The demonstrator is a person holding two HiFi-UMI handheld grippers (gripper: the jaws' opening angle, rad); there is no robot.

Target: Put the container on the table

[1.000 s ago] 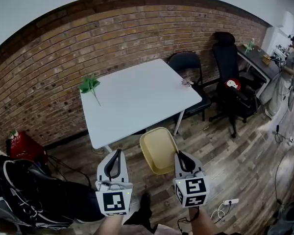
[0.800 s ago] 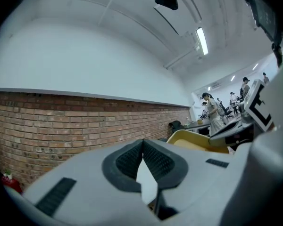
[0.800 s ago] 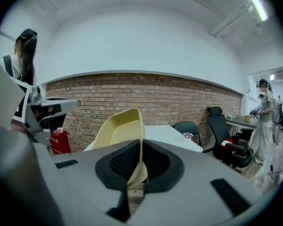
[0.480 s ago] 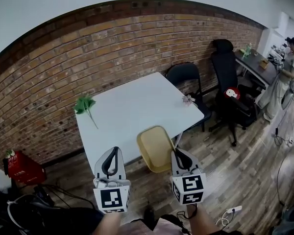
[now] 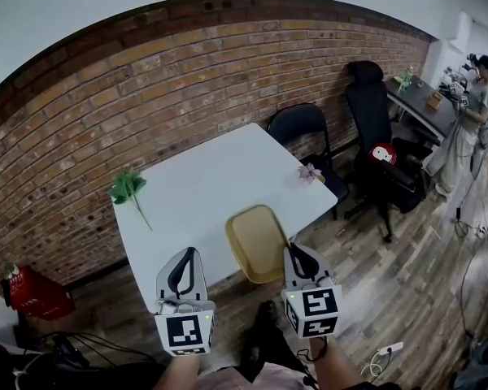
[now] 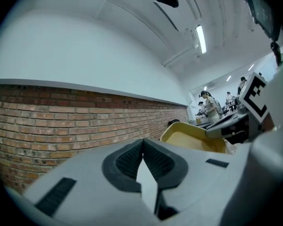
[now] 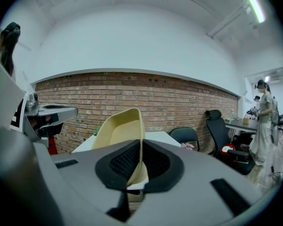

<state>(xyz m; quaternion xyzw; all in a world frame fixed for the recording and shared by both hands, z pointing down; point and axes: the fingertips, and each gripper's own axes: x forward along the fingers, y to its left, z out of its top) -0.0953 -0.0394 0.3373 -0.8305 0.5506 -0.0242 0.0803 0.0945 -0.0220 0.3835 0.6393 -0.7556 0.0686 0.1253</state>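
Your right gripper (image 7: 140, 160) has its jaws pinched on the rim of the yellow container (image 5: 256, 238). The container is held up in the air, tilted, at 11 o'clock from that gripper, and it shows against the near edge of the white table (image 5: 203, 181). Your left gripper (image 6: 143, 149) has its jaws pressed together on nothing, at the container's 8 o'clock. A green sprig (image 5: 128, 189) lies at the table's 10 o'clock corner.
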